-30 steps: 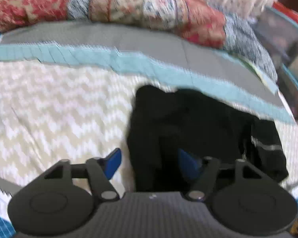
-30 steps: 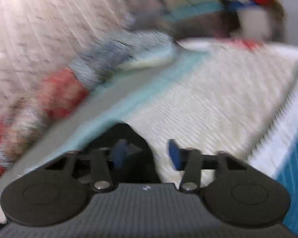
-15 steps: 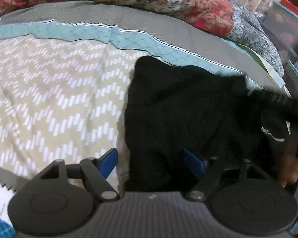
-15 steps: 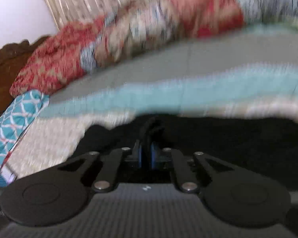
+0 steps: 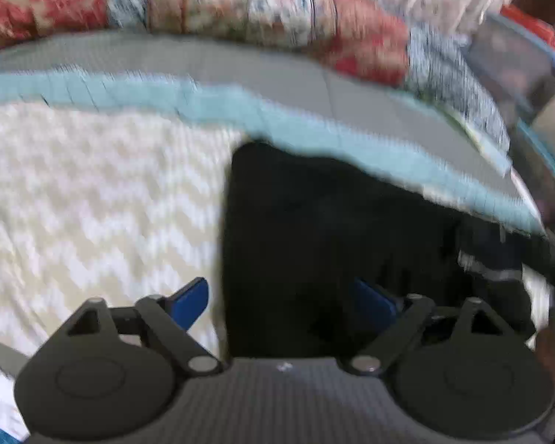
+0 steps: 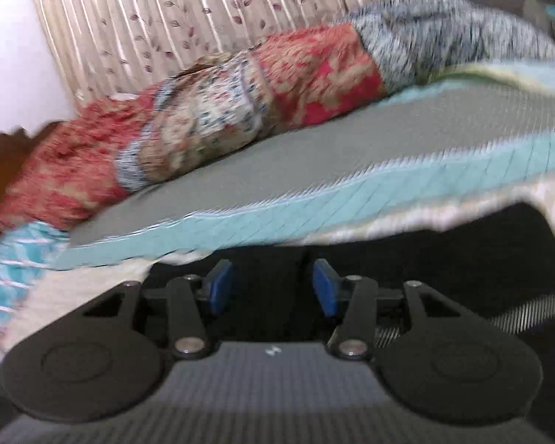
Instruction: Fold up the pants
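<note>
Black pants (image 5: 314, 229) lie bunched in a rough rectangle on the chevron bedspread (image 5: 92, 203), with a pale stripe of trim at their right end. My left gripper (image 5: 281, 301) hovers over their near left edge. Its jaws are opening wide, one blue pad (image 5: 190, 299) over the bedspread and the other over the cloth, neither pressing. In the right wrist view the pants (image 6: 444, 244) fill the lower right. My right gripper (image 6: 272, 288) sits low over them with its jaws opening. A dark fold lies between the pads (image 6: 218, 288), untouched.
A rolled red, cream and blue patterned quilt (image 6: 240, 103) lines the bed's far side under a pleated leaf-print curtain (image 6: 166, 18). Grey and teal bands (image 5: 314, 118) border the bedspread. Storage boxes (image 5: 518, 55) stand off the bed's right end. Dark wood (image 6: 3, 155) shows at the left.
My right gripper was shut on a pinch of black cloth half a second ago and now stands apart, the cloth let go. My left gripper has spread wider over the pants' edge.
</note>
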The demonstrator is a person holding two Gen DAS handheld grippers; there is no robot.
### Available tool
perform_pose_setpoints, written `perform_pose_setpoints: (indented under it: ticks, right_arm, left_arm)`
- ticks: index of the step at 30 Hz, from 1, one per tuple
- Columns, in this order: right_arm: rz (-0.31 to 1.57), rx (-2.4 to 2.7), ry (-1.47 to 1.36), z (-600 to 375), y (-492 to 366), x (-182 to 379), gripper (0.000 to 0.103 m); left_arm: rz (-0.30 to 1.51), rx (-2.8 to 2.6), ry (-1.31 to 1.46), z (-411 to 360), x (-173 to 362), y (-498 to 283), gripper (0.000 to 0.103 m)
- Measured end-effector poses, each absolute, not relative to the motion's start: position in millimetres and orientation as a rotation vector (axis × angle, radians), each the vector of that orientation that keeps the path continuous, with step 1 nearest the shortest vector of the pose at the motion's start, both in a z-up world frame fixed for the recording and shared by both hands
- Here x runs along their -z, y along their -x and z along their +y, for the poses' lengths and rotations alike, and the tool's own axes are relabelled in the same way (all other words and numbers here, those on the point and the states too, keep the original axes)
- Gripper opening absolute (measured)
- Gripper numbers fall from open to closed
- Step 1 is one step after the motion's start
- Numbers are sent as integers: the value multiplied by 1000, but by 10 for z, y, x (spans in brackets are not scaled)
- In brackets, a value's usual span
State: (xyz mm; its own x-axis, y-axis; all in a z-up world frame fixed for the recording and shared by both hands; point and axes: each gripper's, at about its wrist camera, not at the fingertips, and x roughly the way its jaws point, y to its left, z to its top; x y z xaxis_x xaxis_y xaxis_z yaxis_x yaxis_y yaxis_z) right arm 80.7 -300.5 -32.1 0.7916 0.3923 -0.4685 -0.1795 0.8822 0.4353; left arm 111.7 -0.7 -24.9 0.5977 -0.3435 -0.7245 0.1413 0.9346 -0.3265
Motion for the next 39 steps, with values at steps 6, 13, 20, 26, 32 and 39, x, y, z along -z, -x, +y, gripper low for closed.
perform_pose_setpoints:
  ticks: [6,13,20,26,32,39]
  right_arm:
    - [623,-380,-335,-2603,-666,440,59]
    - [628,-379,-333,-2868,-760,368,15]
    - [721,-673,-542,-3351,-1150,488,63]
    - [828,-805,-473,-3266,-1538,576,67]
    - [817,-891,-193,-2806,-1369,456,36]
    - [770,-684,-254,-3099,-1075,231,19]
  left_arm:
    - [916,243,233,-45,295,-1398,88]
    - [984,245,183,-242,537,-1519,89]
    - [1018,257,184,-241,576,-1607,92]
    - [1033,243,133,-324,610,-1697,98]
    - [1032,244,114,-341,620,-1710,99]
    - [1015,284,157,-347,509,-1609,97]
